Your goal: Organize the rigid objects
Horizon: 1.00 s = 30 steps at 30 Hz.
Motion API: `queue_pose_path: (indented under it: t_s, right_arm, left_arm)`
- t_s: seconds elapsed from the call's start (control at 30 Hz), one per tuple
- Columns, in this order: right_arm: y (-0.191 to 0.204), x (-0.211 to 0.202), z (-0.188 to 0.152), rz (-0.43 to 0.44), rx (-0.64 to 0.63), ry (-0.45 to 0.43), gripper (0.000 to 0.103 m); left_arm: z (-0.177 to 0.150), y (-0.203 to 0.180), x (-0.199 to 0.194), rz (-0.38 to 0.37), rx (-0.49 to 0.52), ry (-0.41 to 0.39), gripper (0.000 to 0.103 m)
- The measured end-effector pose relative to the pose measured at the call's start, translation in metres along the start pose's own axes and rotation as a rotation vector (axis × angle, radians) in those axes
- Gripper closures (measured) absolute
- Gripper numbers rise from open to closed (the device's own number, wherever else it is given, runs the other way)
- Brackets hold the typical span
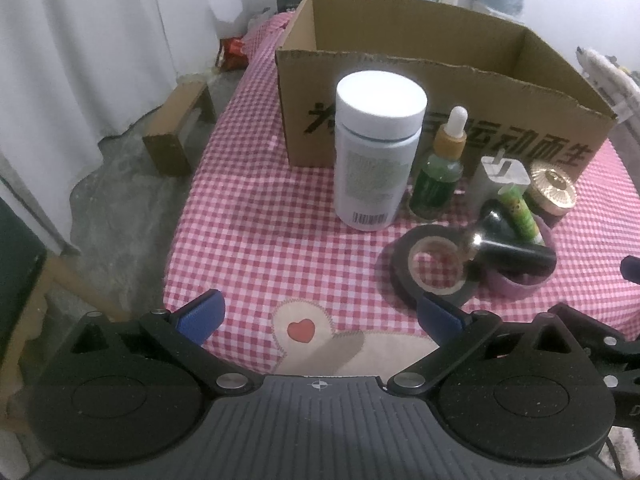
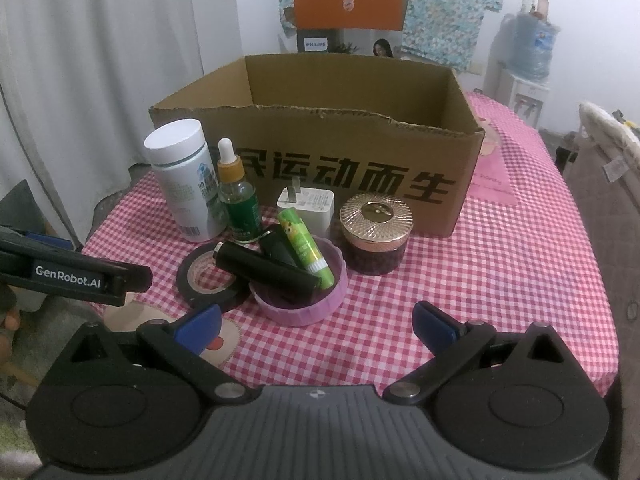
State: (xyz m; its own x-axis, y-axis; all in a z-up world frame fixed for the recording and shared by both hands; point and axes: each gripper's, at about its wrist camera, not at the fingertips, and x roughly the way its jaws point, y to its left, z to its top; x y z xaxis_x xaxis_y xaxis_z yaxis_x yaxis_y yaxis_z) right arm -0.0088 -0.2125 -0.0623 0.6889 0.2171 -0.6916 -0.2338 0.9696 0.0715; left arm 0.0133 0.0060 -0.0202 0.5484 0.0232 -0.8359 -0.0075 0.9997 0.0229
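Observation:
An open cardboard box (image 2: pixel 352 152) (image 1: pixel 440 92) stands at the back of the checked table. In front of it stand a white bottle (image 1: pixel 376 148) (image 2: pixel 184 180), a green dropper bottle (image 1: pixel 438 172) (image 2: pixel 238 200), a white charger (image 2: pixel 306 206) and a gold-lidded jar (image 2: pixel 376 232). A pink dish (image 2: pixel 298 296) holds a green tube (image 2: pixel 306 246) and black cylinders (image 2: pixel 264 270). A black tape roll (image 1: pixel 432 268) (image 2: pixel 208 276) lies beside it. My left gripper (image 1: pixel 320 316) is open, short of the bottle. My right gripper (image 2: pixel 316 324) is open, just before the dish.
The table's left edge (image 1: pixel 192 208) drops to the floor, where a small cardboard piece (image 1: pixel 176 128) lies. Philips boxes (image 2: pixel 348 20) stand behind the cardboard box. A water dispenser (image 2: pixel 528 68) stands at the back right. A padded chair (image 2: pixel 608 200) is at the right.

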Motion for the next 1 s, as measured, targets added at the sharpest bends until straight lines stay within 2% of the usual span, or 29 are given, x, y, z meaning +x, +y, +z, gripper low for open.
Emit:
queue_pose_path:
  t_s: [0.53, 0.67, 0.87, 1.0]
  right_arm:
    - [-0.002, 0.012, 0.005, 0.000, 0.019, 0.011, 0.000]
    - [-0.008, 0.009, 0.004, 0.001, 0.034, -0.008, 0.000]
    - [-0.032, -0.013, 0.004, -0.014, 0.061, -0.123, 0.001]
    - [-0.055, -0.028, 0.013, 0.043, 0.101, -0.175, 0.014]
  left_arm:
    - [0.003, -0.001, 0.020, -0.021, 0.010, 0.039, 0.000]
    - [0.005, 0.002, 0.014, -0.071, 0.006, -0.024, 0.000]
    - [0.014, 0.001, -0.005, -0.227, 0.064, -0.156, 0.000]
    - [0.015, -0.018, -0.015, -0.297, 0.176, -0.182, 0.007]
